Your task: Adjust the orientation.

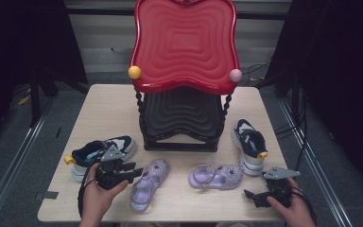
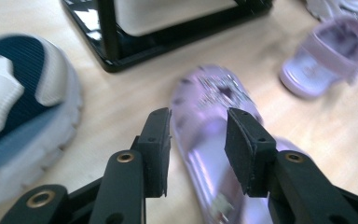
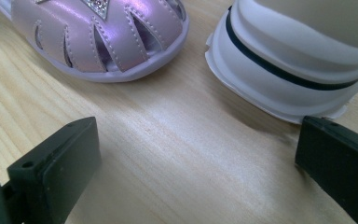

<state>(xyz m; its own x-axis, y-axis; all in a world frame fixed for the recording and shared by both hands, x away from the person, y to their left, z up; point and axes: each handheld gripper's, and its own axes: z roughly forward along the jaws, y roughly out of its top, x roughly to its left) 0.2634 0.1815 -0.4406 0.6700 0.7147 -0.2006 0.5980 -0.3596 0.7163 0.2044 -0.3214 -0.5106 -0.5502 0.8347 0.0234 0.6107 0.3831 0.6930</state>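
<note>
Left gripper (image 1: 131, 171) hung part-open, empty, over the glittery lilac plastic sandal (image 1: 147, 186); navy-and-white mesh sneaker (image 1: 101, 153) close beside, black-framed red shelf rack (image 1: 182, 137) behind. Right gripper (image 1: 254, 197) sat wide open, empty, on the table near the second lilac sandal (image 1: 216, 176).

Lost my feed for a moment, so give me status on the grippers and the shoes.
Left gripper open over left purple sandal, not gripping. Right gripper open, low on table, near right sandal and sneaker. Nothing in the way.
</note>
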